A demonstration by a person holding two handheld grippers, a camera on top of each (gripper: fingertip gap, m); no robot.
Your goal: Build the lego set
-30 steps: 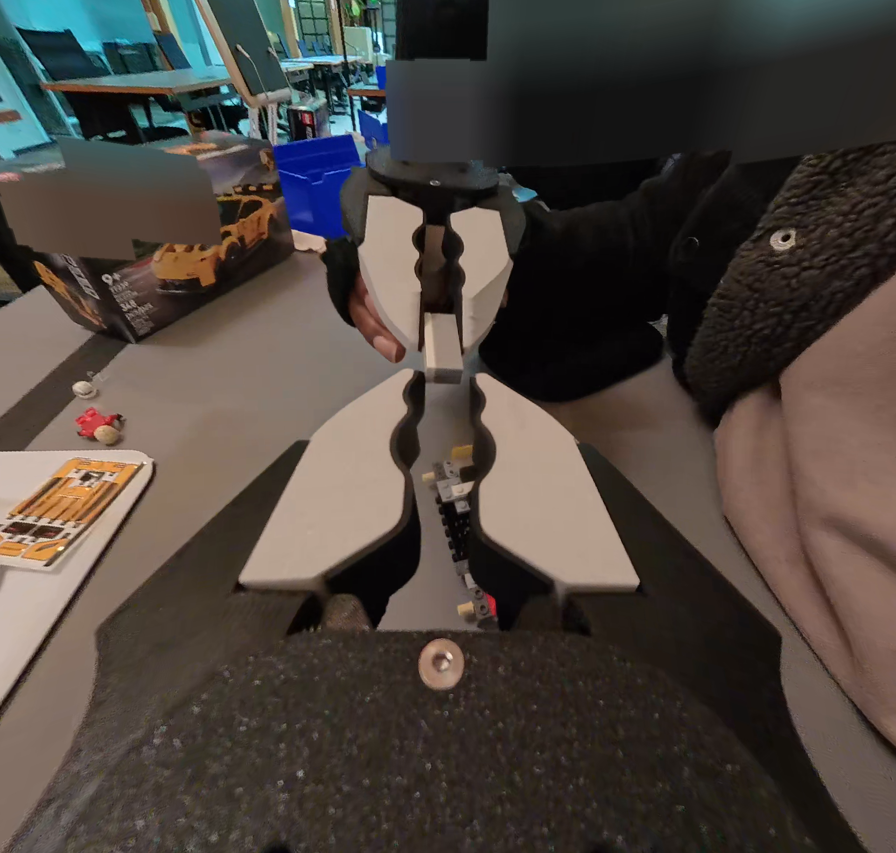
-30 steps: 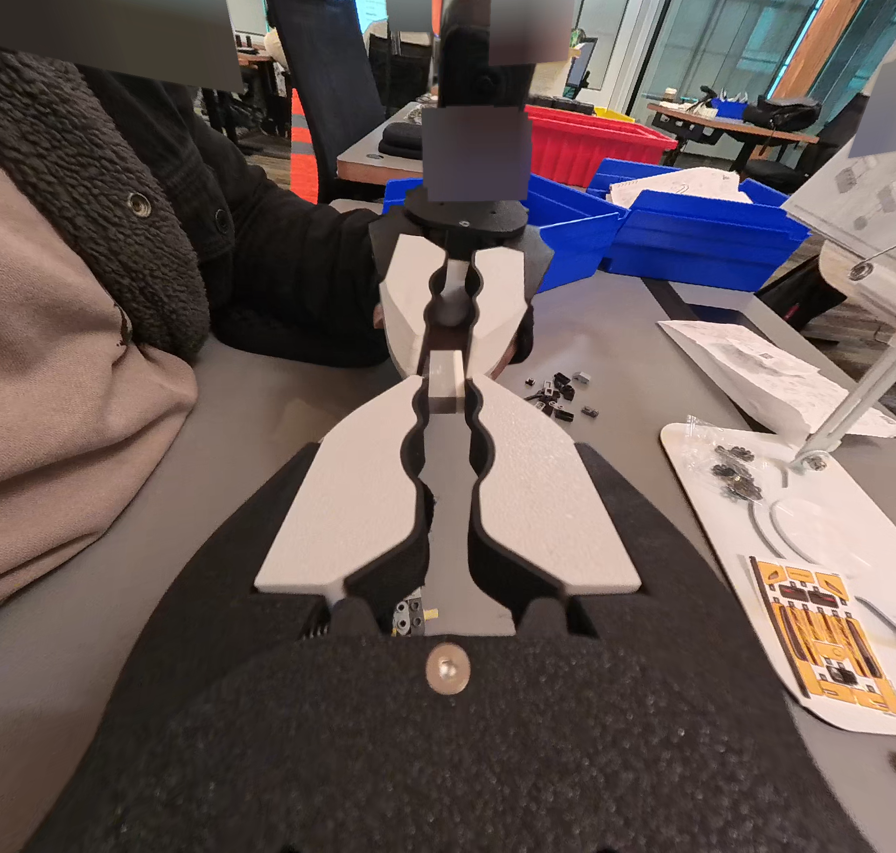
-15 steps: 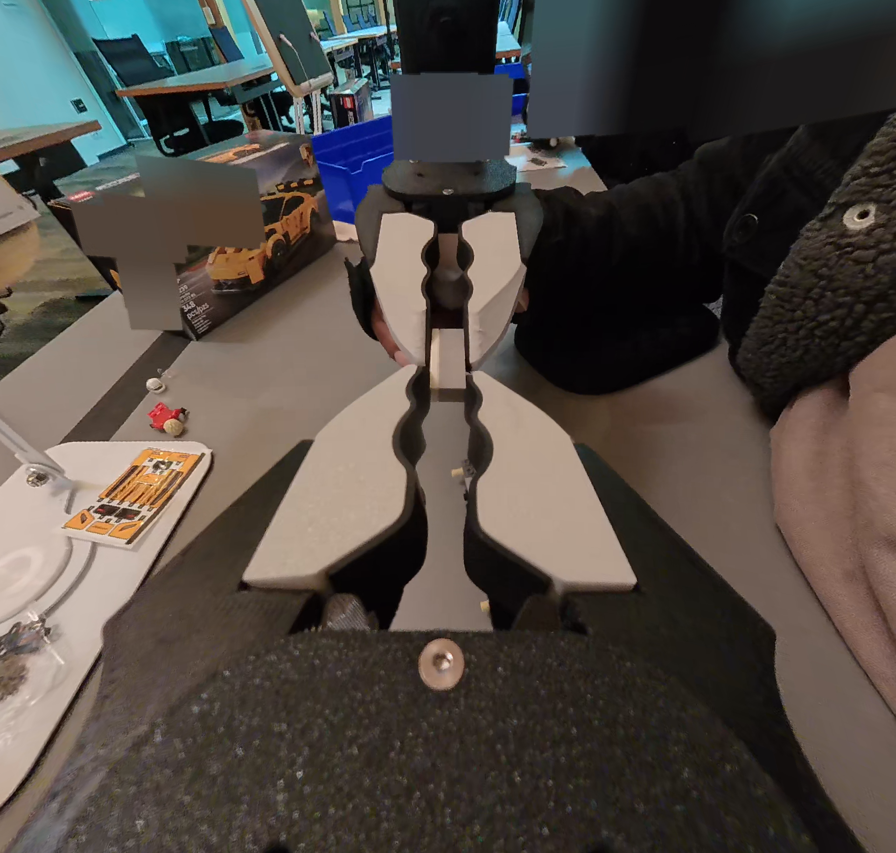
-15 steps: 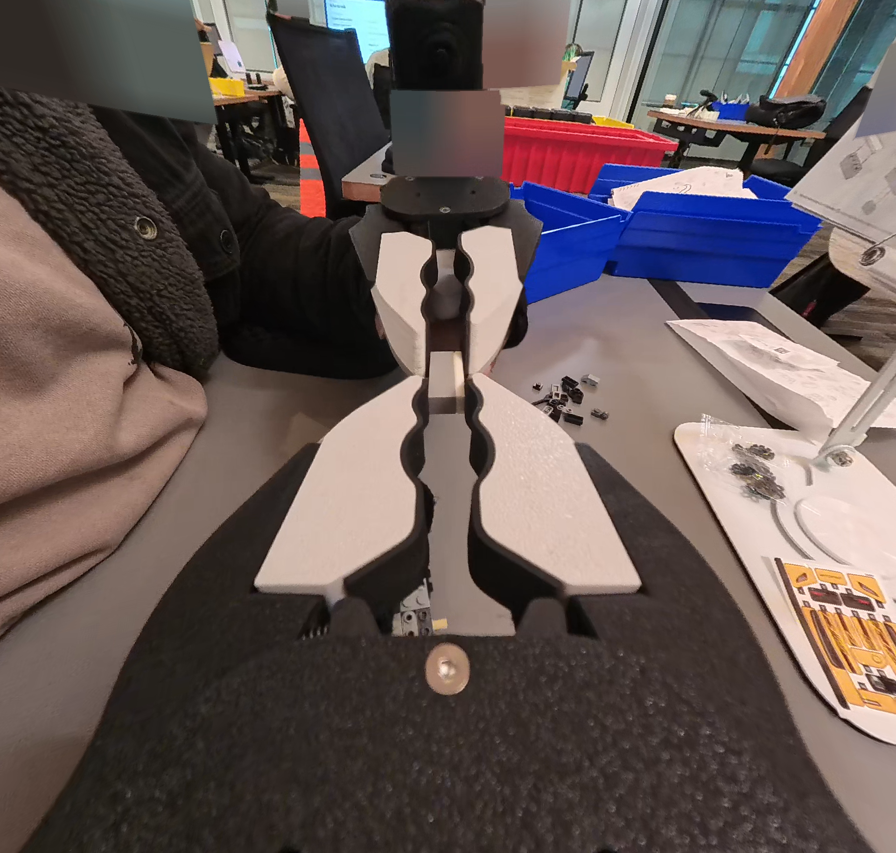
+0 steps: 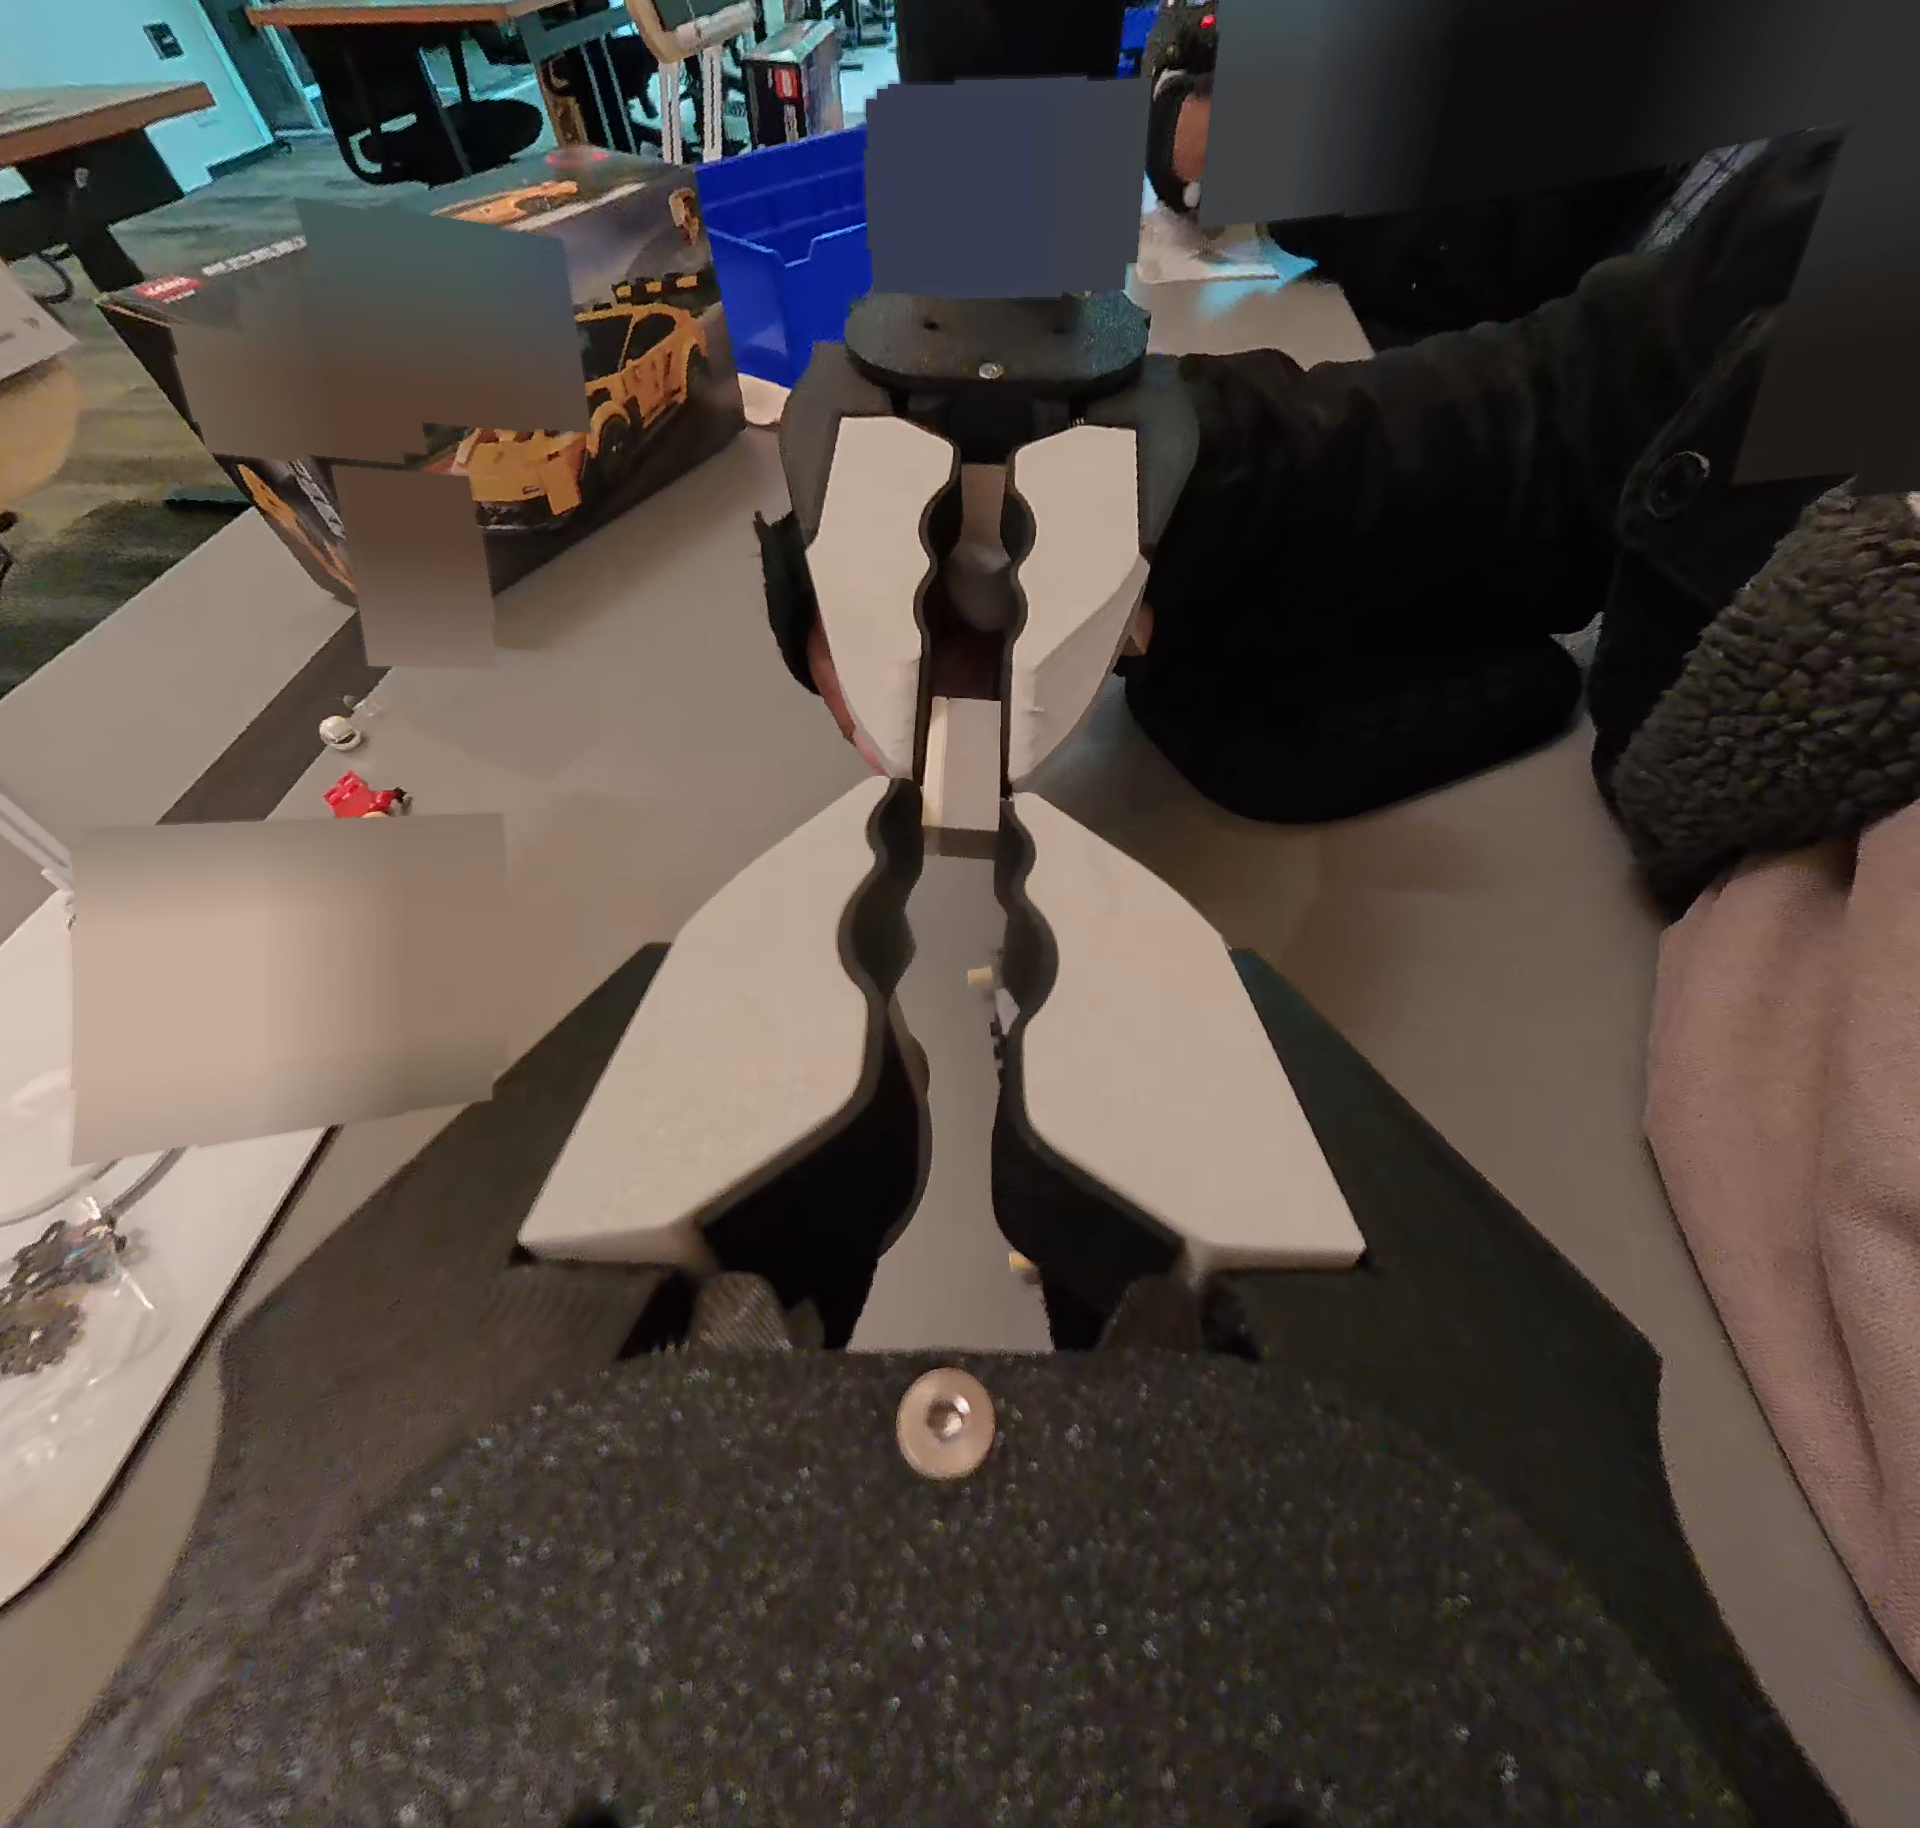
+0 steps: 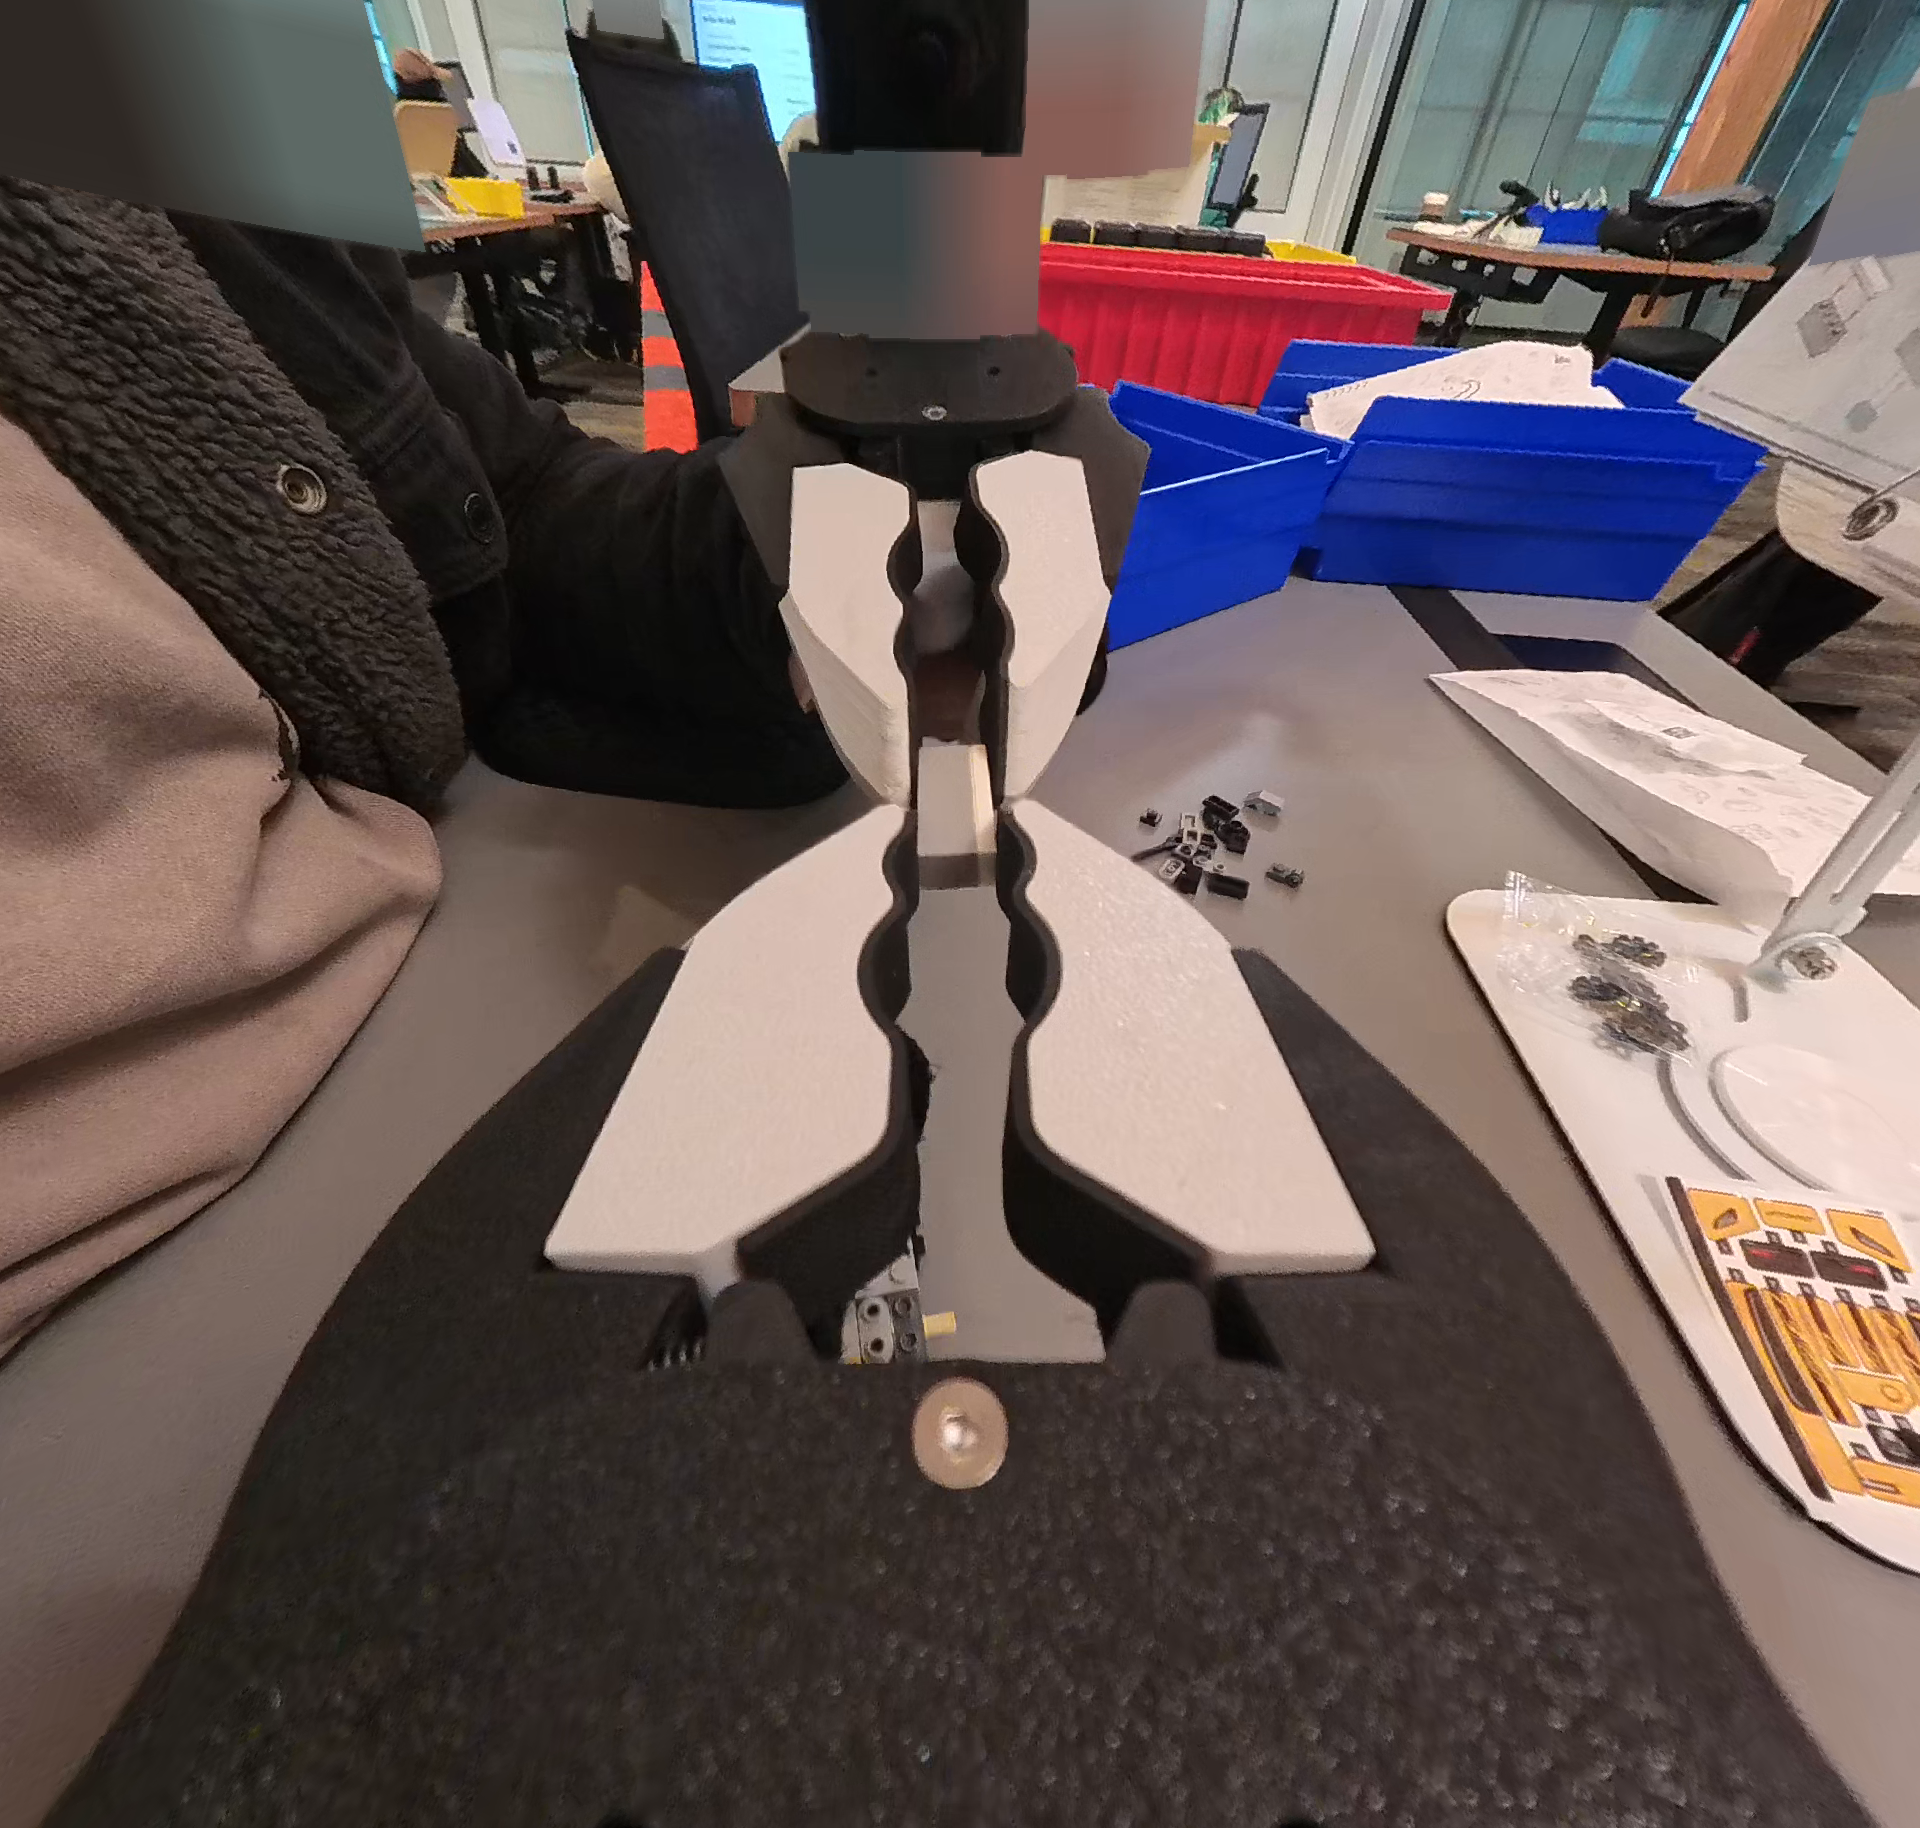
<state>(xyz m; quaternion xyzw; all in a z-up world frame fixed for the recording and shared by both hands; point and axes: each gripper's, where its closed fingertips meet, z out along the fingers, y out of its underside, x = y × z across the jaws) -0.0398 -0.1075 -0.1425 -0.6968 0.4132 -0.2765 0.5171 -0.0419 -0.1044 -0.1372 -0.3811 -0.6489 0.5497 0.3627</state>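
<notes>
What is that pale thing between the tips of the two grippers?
A small white brick, pinched between the tips of the left gripper and right gripper; both views show it.

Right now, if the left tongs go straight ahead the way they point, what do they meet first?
The white brick at their tips, which both tongs appear to pinch, then the right tongs facing them head-on. Depth is hard to judge.

Blue bins, red bin, black chair behind grey table.

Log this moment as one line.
left tool: shut on brick | right tool: shut on brick | tools: tip to tip | parts: loose on table
</notes>
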